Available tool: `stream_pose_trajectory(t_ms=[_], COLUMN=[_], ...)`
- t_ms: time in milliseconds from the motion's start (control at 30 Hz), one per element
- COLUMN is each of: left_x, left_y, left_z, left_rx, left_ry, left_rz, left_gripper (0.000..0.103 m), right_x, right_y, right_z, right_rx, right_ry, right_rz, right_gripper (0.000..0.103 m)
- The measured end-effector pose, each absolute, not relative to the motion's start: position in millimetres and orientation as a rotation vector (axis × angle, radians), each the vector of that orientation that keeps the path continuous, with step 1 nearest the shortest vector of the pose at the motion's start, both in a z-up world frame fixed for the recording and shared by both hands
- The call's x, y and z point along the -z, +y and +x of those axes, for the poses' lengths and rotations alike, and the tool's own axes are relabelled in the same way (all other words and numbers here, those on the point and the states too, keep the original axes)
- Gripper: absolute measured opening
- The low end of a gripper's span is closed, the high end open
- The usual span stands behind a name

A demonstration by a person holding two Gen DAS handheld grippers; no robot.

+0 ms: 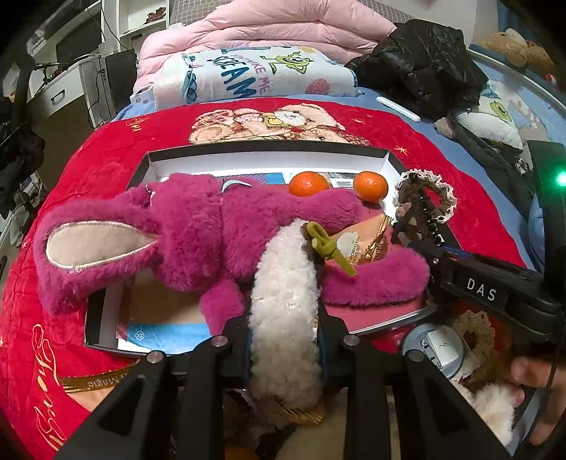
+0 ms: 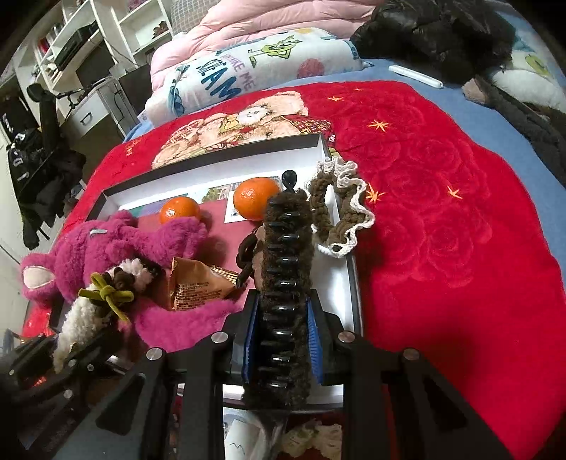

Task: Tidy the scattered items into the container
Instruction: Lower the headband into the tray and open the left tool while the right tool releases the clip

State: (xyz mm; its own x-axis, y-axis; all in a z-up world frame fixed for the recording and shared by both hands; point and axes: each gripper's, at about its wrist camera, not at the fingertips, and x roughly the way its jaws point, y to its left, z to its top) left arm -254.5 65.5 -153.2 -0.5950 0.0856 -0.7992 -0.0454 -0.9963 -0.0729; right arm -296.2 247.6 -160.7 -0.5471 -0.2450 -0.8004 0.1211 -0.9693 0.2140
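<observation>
A shallow white box (image 1: pixel 269 161) (image 2: pixel 318 141) lies on the red blanket. It holds a magenta plush bear (image 1: pixel 198 233) (image 2: pixel 116 244), two oranges (image 1: pixel 308 184) (image 1: pixel 370 186) (image 2: pixel 255 203) (image 2: pixel 179 210) and an orange snack packet (image 1: pixel 364 244) (image 2: pixel 198 286). My left gripper (image 1: pixel 284 339) is shut on a white fluffy toy (image 1: pixel 283 311) with a green bow (image 1: pixel 329 247), over the box's near edge. My right gripper (image 2: pixel 283 336) is shut on a brown furry hair claw (image 2: pixel 286 283) over the box's right side. A brown crochet scrunchie (image 2: pixel 339 212) (image 1: pixel 428 198) hangs from the claw's tip.
The red blanket (image 2: pixel 442 230) spreads to the right of the box. A folded cartoon towel (image 1: pixel 254 74), a pink duvet (image 1: pixel 283 28) and a black jacket (image 1: pixel 421 60) lie behind. A white pen-like item (image 2: pixel 414 76) lies on the blue sheet. Shelves and a desk stand at the left.
</observation>
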Motion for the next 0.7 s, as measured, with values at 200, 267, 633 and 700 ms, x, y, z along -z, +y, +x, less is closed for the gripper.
stream_pose_trajectory(t_ms=[200, 267, 633, 700], left_x=[145.7, 143.7, 134.0, 139.9], left_y=[68.6, 70.5, 64.6, 62.7], left_z=[-260.1, -261.3, -283.3, -287.3], left_rx=[-2.758, -2.764, -2.776, -2.778], left_ry=[-0.070, -0.045, -0.077, -0.080], left_rz=[-1.361, -1.348, -1.327, -1.335], left_gripper=[0.028, 0.028, 0.028, 0.028], right_x=[160.0, 159.7, 159.4, 159.2], right_y=[245.7, 246.3, 247.9, 248.4], right_z=[-295.0, -294.5, -295.2, -295.0], right_rx=[2.582, 2.578, 2.558, 2.557], right_ry=[-0.204, -0.213, -0.268, -0.271], right_rz=[1.365, 1.364, 1.361, 1.361], right_gripper=[0.023, 0.023, 0.023, 0.023])
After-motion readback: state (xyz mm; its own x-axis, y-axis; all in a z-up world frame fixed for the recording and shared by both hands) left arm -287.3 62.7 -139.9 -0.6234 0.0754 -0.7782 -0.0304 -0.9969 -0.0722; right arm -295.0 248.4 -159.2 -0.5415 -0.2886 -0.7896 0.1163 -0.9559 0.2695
